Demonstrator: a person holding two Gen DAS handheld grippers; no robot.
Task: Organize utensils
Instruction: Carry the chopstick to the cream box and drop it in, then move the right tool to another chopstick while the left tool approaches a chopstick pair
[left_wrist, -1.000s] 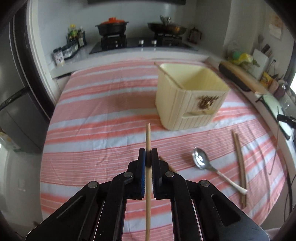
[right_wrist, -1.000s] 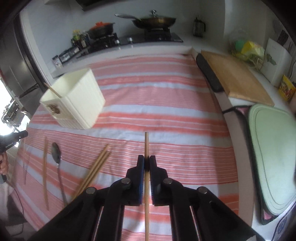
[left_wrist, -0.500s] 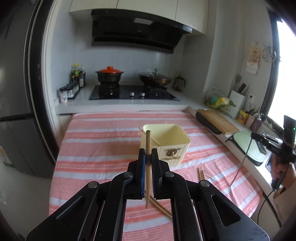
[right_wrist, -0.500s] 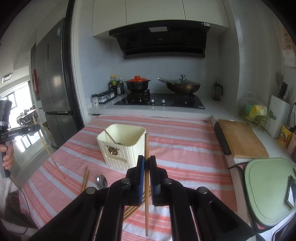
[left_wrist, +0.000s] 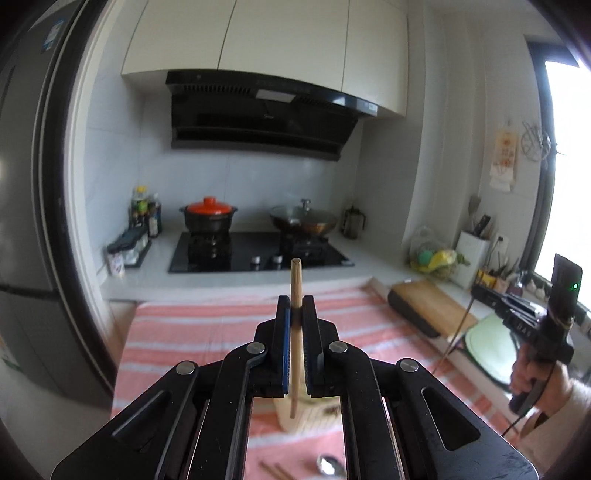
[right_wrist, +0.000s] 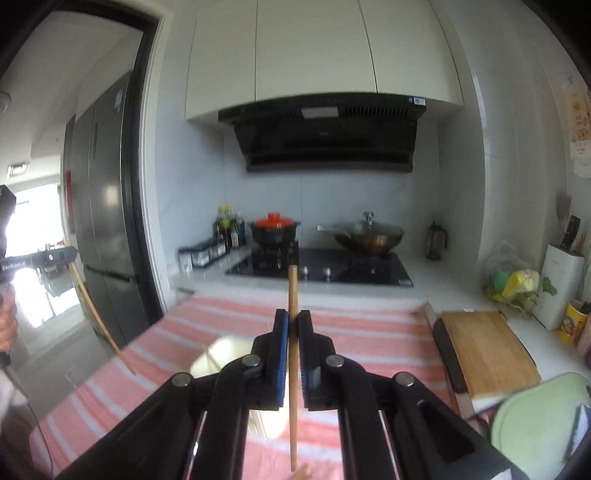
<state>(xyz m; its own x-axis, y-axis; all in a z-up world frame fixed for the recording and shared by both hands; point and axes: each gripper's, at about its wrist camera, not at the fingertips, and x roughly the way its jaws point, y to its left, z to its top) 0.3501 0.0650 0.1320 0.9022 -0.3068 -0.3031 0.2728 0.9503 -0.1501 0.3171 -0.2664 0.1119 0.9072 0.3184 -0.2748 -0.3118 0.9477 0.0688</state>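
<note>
left wrist view: the left gripper (left_wrist: 296, 306) is clamped narrow on a wooden chopstick (left_wrist: 295, 317), which stands nearly upright between the blue pads, its blunt end showing above the jaws against the stove and its thin end hanging below them. under the fingers i can see only a corner of the cream utensil holder (left_wrist: 295, 419) on the striped tablecloth (left_wrist: 177, 343), and lower down the bowl of a spoon (left_wrist: 328, 466) and a few loose chopsticks (left_wrist: 275, 470) lying on the cloth. off to the side a hand carries the right gripper (left_wrist: 524, 325) with a thin stick slanting down from it. right wrist view: the right gripper (right_wrist: 293, 326) is likewise pinched tight on a second chopstick (right_wrist: 293, 369), held almost vertical with its lower tip well below the jaws. the holder (right_wrist: 225, 352) shows as a pale blur behind the fingers, and at the far edge the left gripper (right_wrist: 44, 258) hangs with its stick angled down. both sticks look to be in the carry step, lifted clear and not yet over the holder. next, i judge, each tip has to be brought above the open mouth, lowered inside, and only then let go; the spoon and loose sticks remain for later.
</note>
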